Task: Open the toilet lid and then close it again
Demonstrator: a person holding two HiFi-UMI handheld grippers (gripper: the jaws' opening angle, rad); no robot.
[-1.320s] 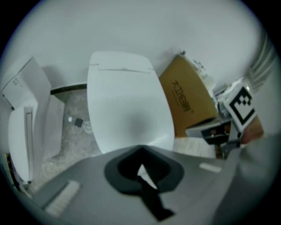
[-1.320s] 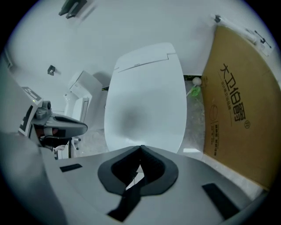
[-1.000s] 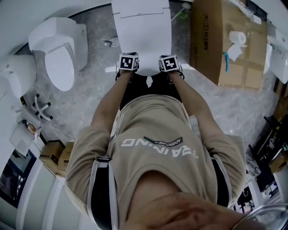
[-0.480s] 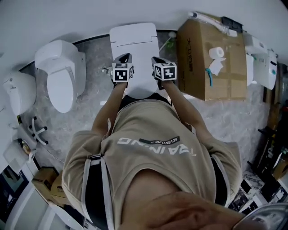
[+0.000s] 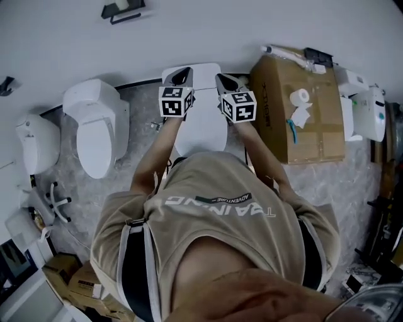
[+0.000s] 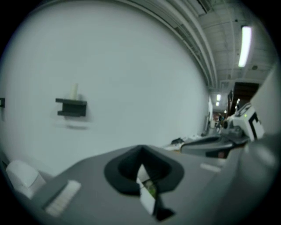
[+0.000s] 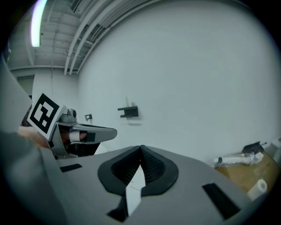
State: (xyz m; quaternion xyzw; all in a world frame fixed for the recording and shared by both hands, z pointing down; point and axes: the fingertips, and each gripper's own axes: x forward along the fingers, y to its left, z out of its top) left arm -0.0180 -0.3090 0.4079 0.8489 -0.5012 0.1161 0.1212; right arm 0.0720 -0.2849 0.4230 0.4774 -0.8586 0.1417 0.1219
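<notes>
In the head view the white toilet (image 5: 203, 129) stands against the wall straight ahead of the person, and its lid looks flat and down. Both grippers are held side by side in the air above it, apart from it, pointing at the wall. My left gripper (image 5: 183, 73) is shut with nothing in it; its own view shows the jaws (image 6: 140, 148) closed against the bare wall. My right gripper (image 5: 223, 78) is also shut and empty, with its jaws (image 7: 141, 148) meeting in its view. Each gripper view catches the other gripper at its side, the right gripper (image 6: 228, 136) and the left gripper (image 7: 72, 132).
A second white toilet (image 5: 97, 129) stands to the left, with a white fixture (image 5: 36, 143) beyond it. A large cardboard box (image 5: 308, 126) carrying a paper roll (image 5: 301, 96) stands on the right. A black wall bracket (image 5: 123, 9) hangs above. Small boxes (image 5: 69, 277) lie at the lower left.
Both grippers have risen from the toilet's front edge up into the air toward the wall. The head view has pulled back, and more of the wall and room shows.
</notes>
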